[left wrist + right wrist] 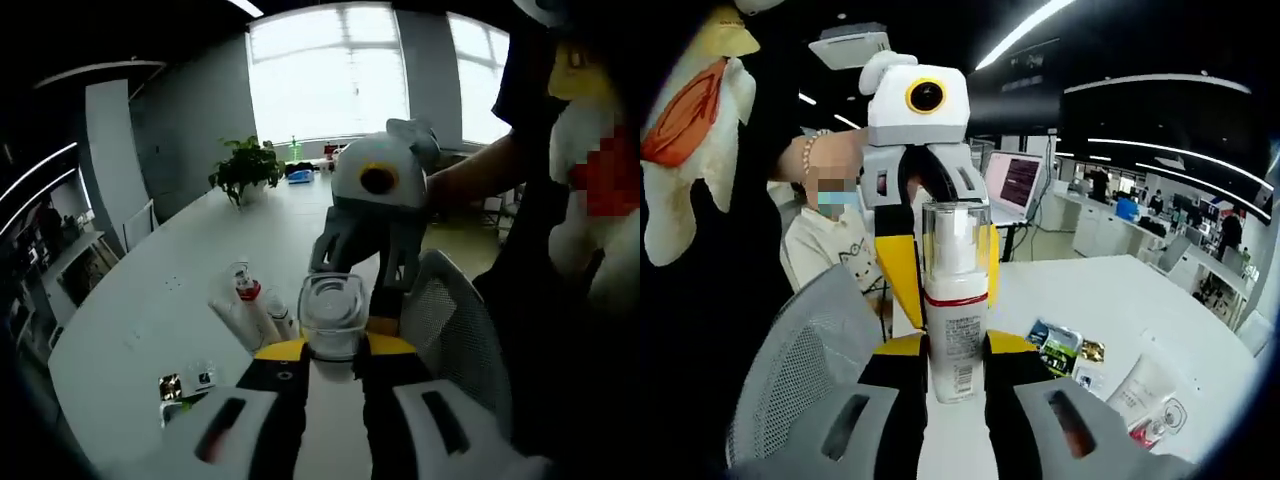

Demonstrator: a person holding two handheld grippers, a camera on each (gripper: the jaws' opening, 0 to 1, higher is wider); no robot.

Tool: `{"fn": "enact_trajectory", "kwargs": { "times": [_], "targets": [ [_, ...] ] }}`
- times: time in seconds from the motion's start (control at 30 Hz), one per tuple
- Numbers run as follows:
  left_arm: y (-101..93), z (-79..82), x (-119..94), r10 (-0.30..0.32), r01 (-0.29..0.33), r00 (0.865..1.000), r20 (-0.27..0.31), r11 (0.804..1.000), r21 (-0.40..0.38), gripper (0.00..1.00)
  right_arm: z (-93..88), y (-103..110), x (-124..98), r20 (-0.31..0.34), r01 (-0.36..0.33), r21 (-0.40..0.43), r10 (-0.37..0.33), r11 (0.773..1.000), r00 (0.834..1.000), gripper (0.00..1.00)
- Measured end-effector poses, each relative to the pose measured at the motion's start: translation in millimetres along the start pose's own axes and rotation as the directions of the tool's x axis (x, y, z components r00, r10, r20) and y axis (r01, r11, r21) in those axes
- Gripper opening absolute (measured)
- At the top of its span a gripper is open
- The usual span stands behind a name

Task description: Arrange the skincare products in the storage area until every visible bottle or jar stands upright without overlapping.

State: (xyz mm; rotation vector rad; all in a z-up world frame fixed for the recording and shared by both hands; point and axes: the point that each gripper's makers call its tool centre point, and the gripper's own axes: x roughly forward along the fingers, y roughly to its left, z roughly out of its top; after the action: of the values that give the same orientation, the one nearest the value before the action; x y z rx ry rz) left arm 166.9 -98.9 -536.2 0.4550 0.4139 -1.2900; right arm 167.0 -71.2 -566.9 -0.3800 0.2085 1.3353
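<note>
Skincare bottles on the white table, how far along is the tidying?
Nothing looks finished. In hand: both tongs clamp one white pump bottle, lifted above the table. Left: a tube and a red-capped bottle lie flat, overlapping beside sachets.

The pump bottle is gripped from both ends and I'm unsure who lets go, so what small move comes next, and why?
Probably the left gripper should open and back off. The bottle already stands upright between the right gripper's jaws, held above the white table. The left one clamps only its clear cap, so releasing lets the right gripper set the bottle down.
</note>
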Motion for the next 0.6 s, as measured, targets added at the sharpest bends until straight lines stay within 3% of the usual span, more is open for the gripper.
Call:
{"fn": "enact_trajectory", "kwargs": {
  "times": [0.43,0.6],
  "targets": [
    [3.1,-4.9,23,-0.048,0.049,0.998,-0.028,0.999,0.018,0.23,-22.6,-9,-13,-0.035,0.045,0.032,-0.044,0.998,0.998,0.21],
    [7.1,-11.6,39,-0.054,0.055,0.997,-0.047,0.998,0.021,0.23,-40.7,-17,-15,-0.078,0.067,0.035,-0.064,0.997,0.995,0.22]
  ]
}}
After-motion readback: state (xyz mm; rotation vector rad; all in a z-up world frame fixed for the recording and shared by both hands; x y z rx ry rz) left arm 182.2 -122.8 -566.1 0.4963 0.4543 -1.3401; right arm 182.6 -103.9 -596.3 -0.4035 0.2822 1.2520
